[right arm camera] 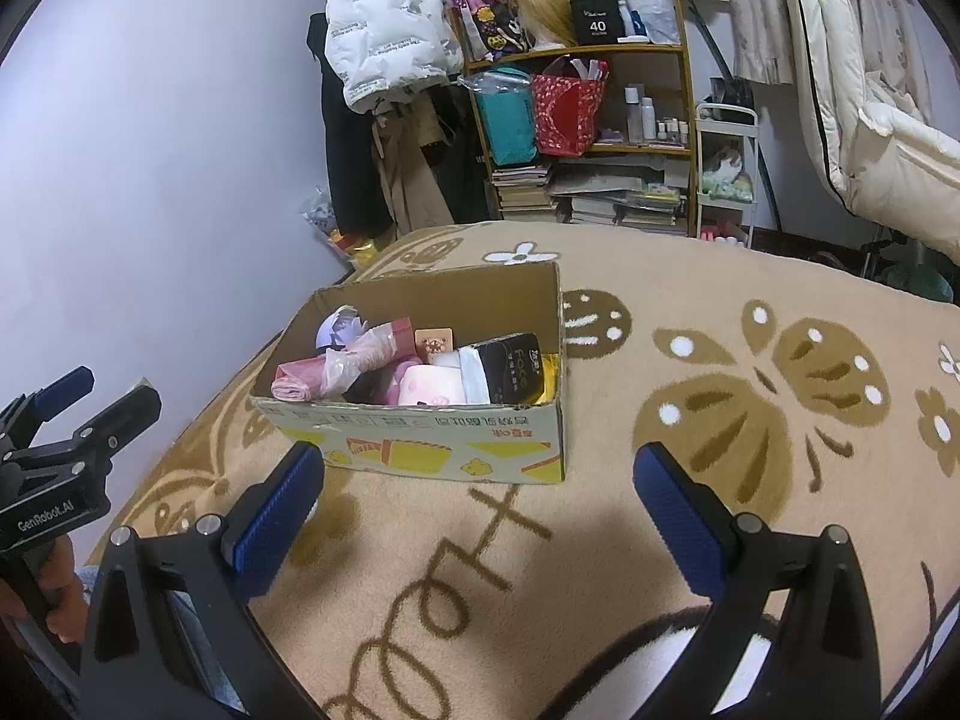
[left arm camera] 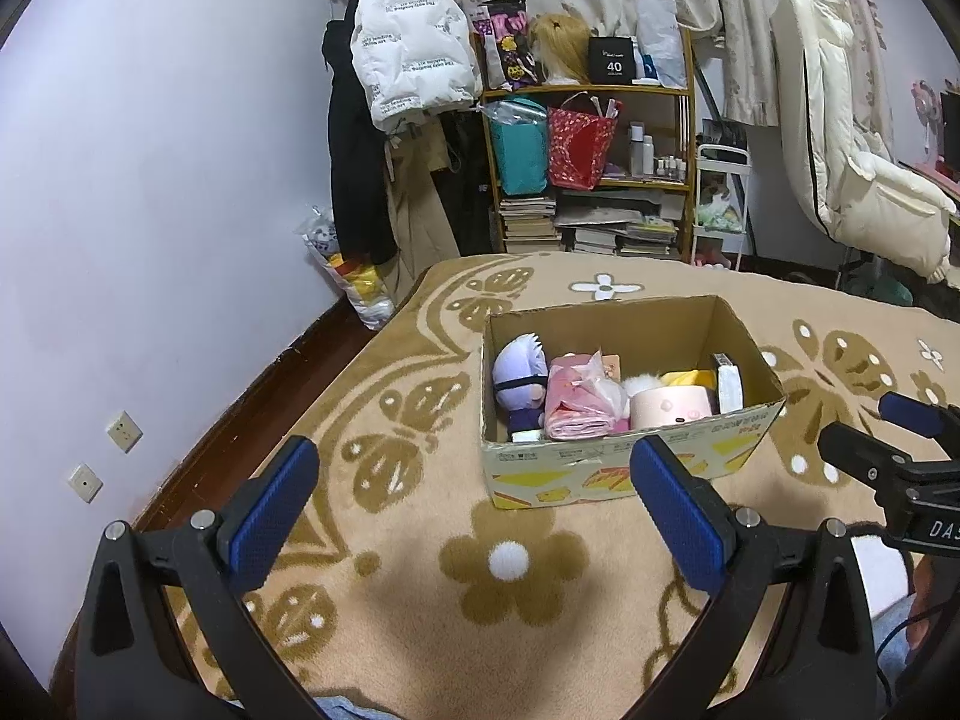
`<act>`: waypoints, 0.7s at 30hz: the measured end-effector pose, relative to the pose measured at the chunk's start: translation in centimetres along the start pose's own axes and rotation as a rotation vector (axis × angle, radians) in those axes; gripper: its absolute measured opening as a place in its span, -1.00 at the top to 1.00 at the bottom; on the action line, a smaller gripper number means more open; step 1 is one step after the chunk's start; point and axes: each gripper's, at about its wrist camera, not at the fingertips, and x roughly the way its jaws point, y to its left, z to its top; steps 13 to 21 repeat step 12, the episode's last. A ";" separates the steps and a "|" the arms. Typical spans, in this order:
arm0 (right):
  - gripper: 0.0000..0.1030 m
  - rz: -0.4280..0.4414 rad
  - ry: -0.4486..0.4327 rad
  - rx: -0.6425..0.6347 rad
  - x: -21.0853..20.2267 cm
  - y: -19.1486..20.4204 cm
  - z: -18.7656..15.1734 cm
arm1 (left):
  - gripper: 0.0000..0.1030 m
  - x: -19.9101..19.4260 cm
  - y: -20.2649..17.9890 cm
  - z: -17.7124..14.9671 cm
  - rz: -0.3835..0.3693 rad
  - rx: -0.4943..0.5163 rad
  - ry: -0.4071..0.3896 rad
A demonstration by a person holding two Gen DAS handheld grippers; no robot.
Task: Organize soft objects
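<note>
An open cardboard box stands on the bed; it also shows in the right wrist view. Inside lie a purple plush doll, a pink item in a plastic bag, a pink-and-white plush and a black tissue pack. My left gripper is open and empty, held short of the box's near side. My right gripper is open and empty, also near the box front. Each gripper shows at the edge of the other's view, the right and the left.
The bed is covered by a beige blanket with brown butterfly and flower patterns. A lilac wall is on the left. A cluttered shelf with books and bags, hanging coats and a white quilt stand beyond the bed.
</note>
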 end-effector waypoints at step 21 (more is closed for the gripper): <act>-1.00 -0.001 0.000 0.000 0.0 -0.2 0.1 | -0.99 -0.2 0.2 0.0 0.002 -0.009 0.002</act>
